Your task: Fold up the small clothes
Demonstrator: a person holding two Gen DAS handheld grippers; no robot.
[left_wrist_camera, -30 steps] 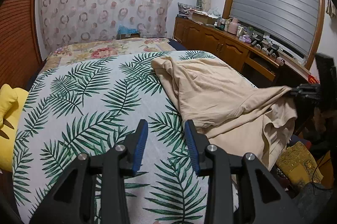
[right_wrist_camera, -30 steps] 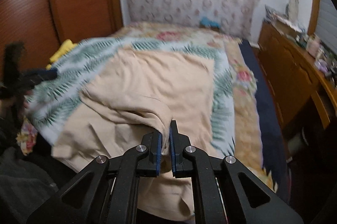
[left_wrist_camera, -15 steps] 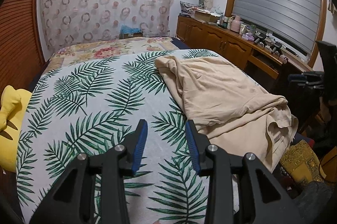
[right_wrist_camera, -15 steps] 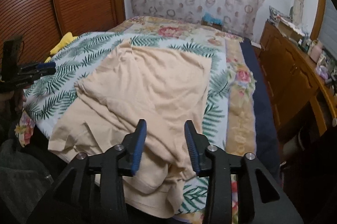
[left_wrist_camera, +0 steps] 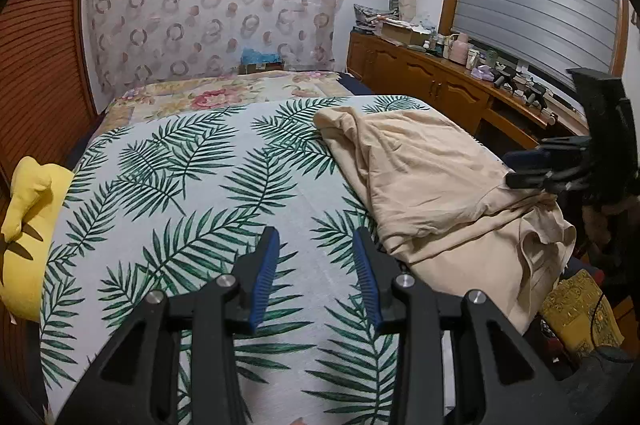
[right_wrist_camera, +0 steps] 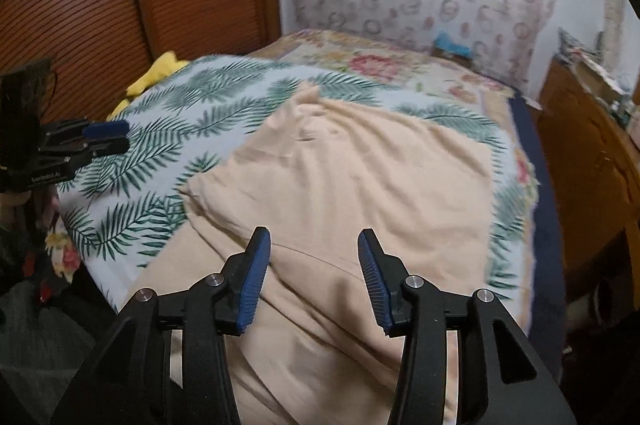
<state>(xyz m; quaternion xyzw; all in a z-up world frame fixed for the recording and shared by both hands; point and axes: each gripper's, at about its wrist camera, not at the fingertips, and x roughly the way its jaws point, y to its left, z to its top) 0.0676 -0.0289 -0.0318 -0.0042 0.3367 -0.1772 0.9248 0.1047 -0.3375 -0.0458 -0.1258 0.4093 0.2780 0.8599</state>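
Observation:
A beige garment [left_wrist_camera: 420, 177] lies rumpled on the right side of the bed, its lower part hanging over the near edge. My left gripper [left_wrist_camera: 316, 237] hovers open over the bare palm-leaf sheet [left_wrist_camera: 180, 185], left of the garment, with nothing between its fingers. My right gripper [right_wrist_camera: 310, 237] is above the beige garment [right_wrist_camera: 340, 177] near the bed's edge. Its jaws are opening and no cloth is pinched between them. Each gripper shows in the other's view: the right gripper [left_wrist_camera: 524, 169] beside the garment's edge, the left gripper [right_wrist_camera: 108, 137] over the sheet.
A yellow cushion [left_wrist_camera: 28, 209] sits at the bed's left edge by a wooden slatted wall [right_wrist_camera: 120, 5]. A wooden cabinet [left_wrist_camera: 432, 85] crowded with small items runs along the right. A yellow patterned cloth [left_wrist_camera: 576, 309] lies on the floor by the bed's near right corner.
My right gripper let go of the garment's fold and opened; the lifted cloth dropped onto the bed. It then shifted over the garment. The left gripper kept its place.

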